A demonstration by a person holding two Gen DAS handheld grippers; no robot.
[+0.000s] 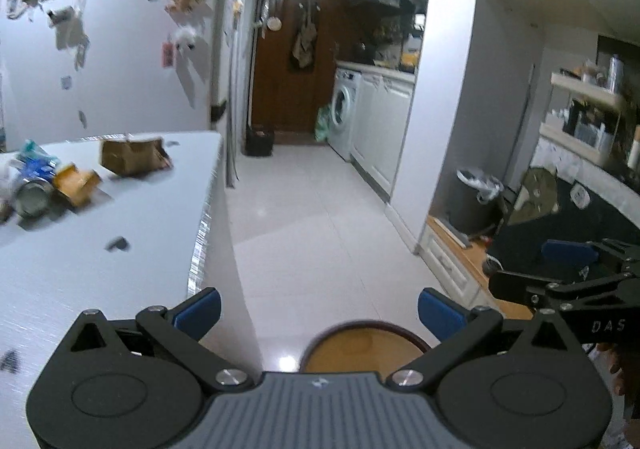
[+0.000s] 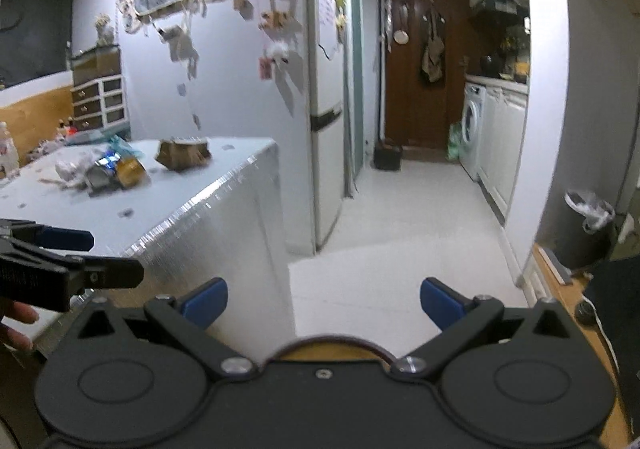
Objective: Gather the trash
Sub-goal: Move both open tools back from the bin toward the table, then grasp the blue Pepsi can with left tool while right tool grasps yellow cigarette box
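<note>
**Inspector:** Working left to right. The trash sits on the worktop [image 1: 120,217], far left: a tin can [image 1: 32,201] on its side, a small yellow carton [image 1: 76,183] touching it, crumpled blue-and-white wrappers [image 1: 34,161] behind, and a torn brown paper bag [image 1: 134,157] just beside the group. Small dark scraps [image 1: 117,244] lie apart, nearer the edge.

**Assistant:** And the tongs?

**Inspector:** Left tongs [image 1: 319,309] spread wide, holding nothing, aimed past the worktop's corner at the floor. Right tongs [image 2: 324,303] likewise apart and empty. Neither is near the trash.

**Assistant:** Risks?

**Inspector:** Several, in my judgement. The can may roll if nudged sideways. The pile is tight, so closing on one piece could drag its neighbours off the worktop. The bag looks limp; a shallow pinch may tear or slip. The lined bin [image 2: 588,225] stands well apart at far right, so anything loosely held could drop in transit. Both views are blurred, so fine detail is uncertain.
</note>
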